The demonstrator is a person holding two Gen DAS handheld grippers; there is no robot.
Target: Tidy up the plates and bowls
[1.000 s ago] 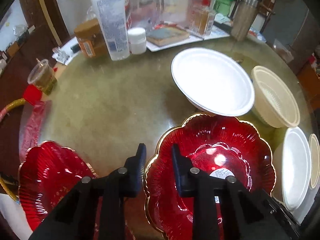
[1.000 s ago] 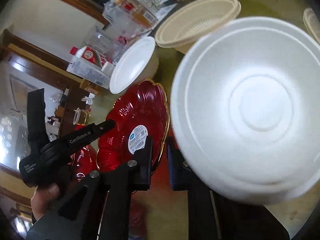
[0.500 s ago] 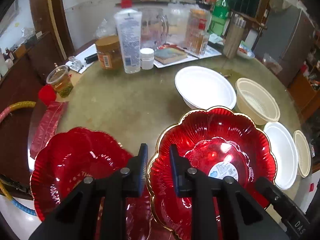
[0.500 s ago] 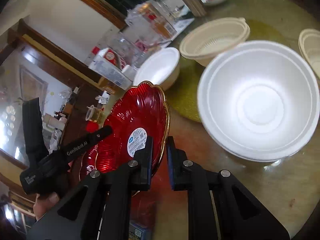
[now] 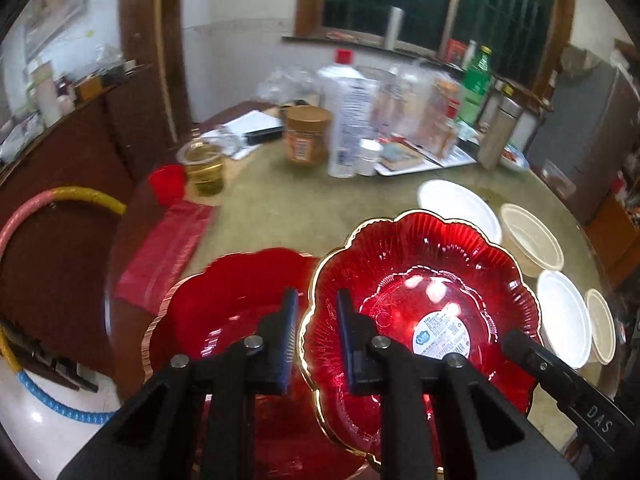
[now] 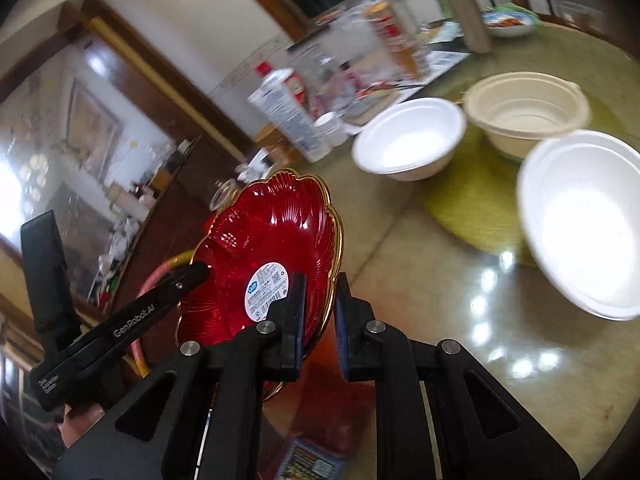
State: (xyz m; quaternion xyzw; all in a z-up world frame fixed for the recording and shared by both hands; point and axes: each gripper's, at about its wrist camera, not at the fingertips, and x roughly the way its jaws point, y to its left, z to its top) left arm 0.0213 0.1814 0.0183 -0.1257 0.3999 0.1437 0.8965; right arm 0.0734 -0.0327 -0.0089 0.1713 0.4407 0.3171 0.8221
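"GenRobot.AI" on left hand-held gripper (image 6: 192,276)

Both grippers are matte black with silver pivot screws, blue-padded fingers (image 5: 289,336) (white "GenRobot.AI" lettering).

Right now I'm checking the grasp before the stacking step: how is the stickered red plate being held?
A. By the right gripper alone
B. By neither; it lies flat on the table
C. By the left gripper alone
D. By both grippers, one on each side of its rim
D: the left gripper pinches the red plate at one rim edge, and the right gripper clamps the opposite edge, holding it off the table.
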